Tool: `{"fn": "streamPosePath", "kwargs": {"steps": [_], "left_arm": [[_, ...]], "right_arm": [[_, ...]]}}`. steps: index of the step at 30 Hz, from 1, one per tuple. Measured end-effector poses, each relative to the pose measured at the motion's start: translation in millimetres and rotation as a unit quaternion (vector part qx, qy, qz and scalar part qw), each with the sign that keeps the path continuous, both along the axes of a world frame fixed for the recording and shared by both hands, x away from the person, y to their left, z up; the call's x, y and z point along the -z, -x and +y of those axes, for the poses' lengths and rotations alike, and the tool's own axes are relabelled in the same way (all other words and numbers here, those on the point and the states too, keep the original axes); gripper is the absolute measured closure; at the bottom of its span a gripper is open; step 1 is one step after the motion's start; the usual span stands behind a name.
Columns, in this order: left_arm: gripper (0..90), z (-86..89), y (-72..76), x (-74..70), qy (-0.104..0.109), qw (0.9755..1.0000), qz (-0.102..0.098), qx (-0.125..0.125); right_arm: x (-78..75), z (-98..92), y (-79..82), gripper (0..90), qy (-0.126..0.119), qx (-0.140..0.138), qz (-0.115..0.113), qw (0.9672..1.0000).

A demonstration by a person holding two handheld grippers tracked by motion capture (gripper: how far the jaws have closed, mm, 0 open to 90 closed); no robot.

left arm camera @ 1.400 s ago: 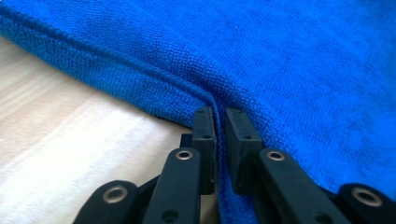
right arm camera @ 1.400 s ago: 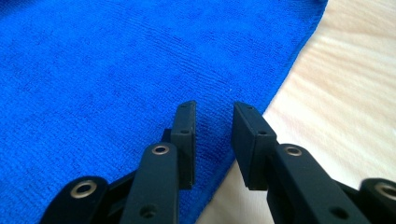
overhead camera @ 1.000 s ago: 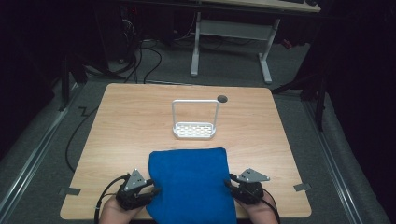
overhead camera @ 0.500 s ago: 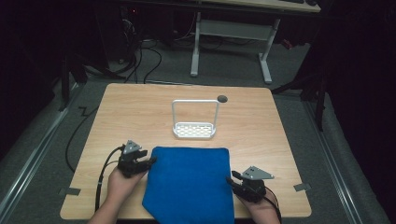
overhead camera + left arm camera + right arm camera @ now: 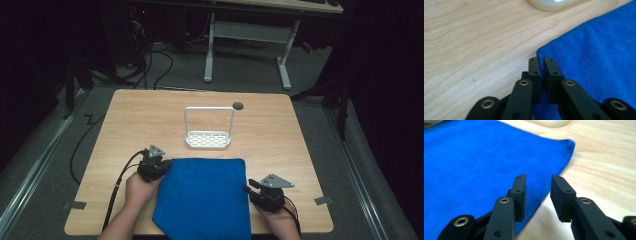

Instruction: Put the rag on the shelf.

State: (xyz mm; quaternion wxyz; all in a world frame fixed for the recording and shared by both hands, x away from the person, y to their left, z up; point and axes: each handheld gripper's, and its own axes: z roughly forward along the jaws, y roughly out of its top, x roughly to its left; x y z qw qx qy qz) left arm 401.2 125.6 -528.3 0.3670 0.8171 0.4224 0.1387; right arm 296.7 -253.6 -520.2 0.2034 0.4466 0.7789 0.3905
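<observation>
Dragging the blue cloth's far-left corner up the bench

In the last second the left gripper [image 5: 159, 166] has carried the corner of the blue cloth [image 5: 205, 195] forward toward the white wire rack [image 5: 208, 139], so the cloth now lies skewed, probably mid-spreading. The left gripper view shows its jaws pinched on the cloth's edge [image 5: 544, 53]; the right gripper view shows the right gripper [image 5: 537, 195] parted, astride the near-right edge, holding nothing.
</observation>
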Motion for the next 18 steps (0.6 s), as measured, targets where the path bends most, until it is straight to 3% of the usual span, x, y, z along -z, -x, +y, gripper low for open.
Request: {"fn": "streamPosePath", "kwargs": {"steps": [5,7,11,13,18], "left_arm": [[86.5,7.5,6.5,6.9,0.039,0.9991,-0.011,-0.006],[86.6,9.4,5.4,7.4,0.049,0.9987,-0.006,-0.008],[86.5,10.3,5.7,7.5,0.049,0.9987,-0.005,-0.01],[86.5,9.7,6.2,7.3,0.046,0.9989,-0.007,-0.011],[86.4,11.4,5.1,7.6,0.053,0.9985,-0.001,-0.011]], "right_arm": [[-3.4,3.1,-23.7,63.9,-0.007,0.02,0.001,0.9998],[-4.2,5.3,-34.8,60.3,-0.003,0.028,-0.003,0.9996],[-1.6,7.4,-59.0,57.4,-0.002,0.053,0.006,0.9986],[0.4,9.2,-70.1,57.3,0.0,0.062,0.021,0.9978],[7.1,17.6,-87.8,61.3,0.009,0.062,0.043,0.9971]]}}
